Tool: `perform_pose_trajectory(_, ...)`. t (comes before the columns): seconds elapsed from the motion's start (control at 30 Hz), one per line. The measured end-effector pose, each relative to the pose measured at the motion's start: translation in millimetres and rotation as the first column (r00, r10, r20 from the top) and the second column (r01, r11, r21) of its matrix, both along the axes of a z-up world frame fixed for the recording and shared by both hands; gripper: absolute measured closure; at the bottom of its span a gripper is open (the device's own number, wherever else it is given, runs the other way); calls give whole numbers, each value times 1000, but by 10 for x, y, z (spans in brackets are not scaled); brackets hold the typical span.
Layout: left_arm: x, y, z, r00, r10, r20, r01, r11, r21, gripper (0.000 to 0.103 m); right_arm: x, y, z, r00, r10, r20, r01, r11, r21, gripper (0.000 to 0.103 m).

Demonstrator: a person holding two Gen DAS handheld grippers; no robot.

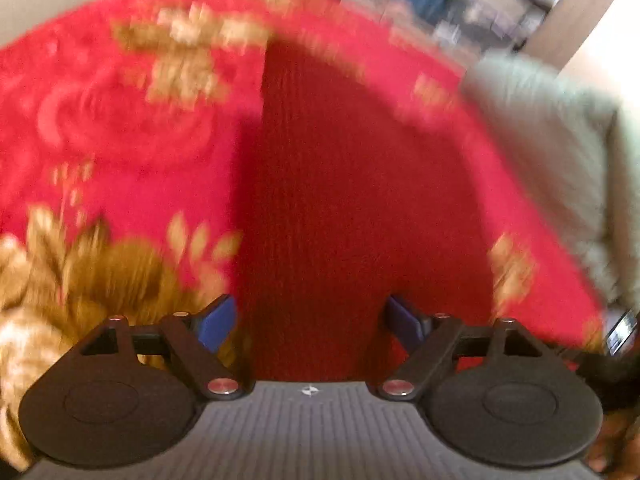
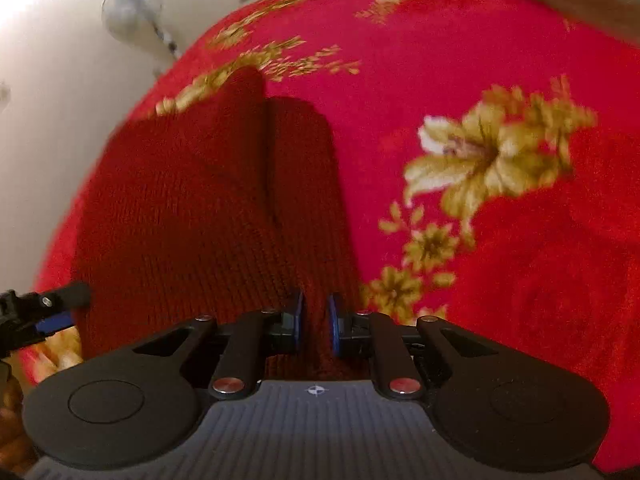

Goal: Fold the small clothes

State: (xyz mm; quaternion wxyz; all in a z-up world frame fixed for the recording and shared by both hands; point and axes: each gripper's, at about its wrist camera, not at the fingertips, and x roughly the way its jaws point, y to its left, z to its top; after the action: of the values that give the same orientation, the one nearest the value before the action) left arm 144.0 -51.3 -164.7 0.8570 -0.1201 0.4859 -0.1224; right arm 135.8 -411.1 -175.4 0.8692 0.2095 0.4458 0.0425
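Note:
A dark red knitted garment [image 1: 340, 200] lies on a bright red blanket with gold flowers [image 1: 120, 120]. In the left wrist view my left gripper [image 1: 310, 320] is open, its blue-padded fingers wide apart over the garment's near end. In the right wrist view the garment [image 2: 192, 208] lies with a fold line down its middle. My right gripper [image 2: 316, 320] is shut on the garment's near edge, with knit fabric pinched between the blue pads. The left gripper's tip [image 2: 60, 308] shows at the left edge of the right wrist view, beside the garment.
The flowered blanket [image 2: 500, 160] covers the whole surface. A pale grey-green pillow or cushion [image 1: 560, 140] lies at the blanket's right side. A white fan [image 2: 132, 12] stands beyond the blanket's far left edge. Blurred shelves and a blue curtain are in the background.

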Motion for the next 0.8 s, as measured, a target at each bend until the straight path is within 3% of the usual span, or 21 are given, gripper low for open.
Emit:
perform_pose_trajectory(0.07,-22,-12,29,1000,-12,7,12,1000,16,17,0,49,24,1000,20,8,-20,1000,-20,90)
perform_pose_trajectory(0.3,196,-43,459,985,36,171,-38,999,9,18,-12,29,-3,999,40,13,-40,998,-42,90)
perform_pose_trajectory(0.37,363,-127,308,993,19,117,-27,997,70,25,-24,46,2,999,46,18,-45,998,-54,90)
perform_pose_trajectory(0.43,429,-181,86,997,-3,72,-3,996,84,22,-44,53,13,999,47,21,-45,997,-55,89)
perform_pose_trajectory(0.47,434,-167,16,997,2,82,-8,997,72,17,-46,57,12,999,47,21,-46,997,-57,89)
perform_pose_trajectory(0.6,435,-12,-63,997,39,62,-38,999,-17,17,-54,69,24,998,46,31,-44,996,-71,87)
perform_pose_trajectory(0.8,378,19,-51,996,39,78,-36,999,-33,16,-38,79,25,998,44,33,-42,996,-78,87)
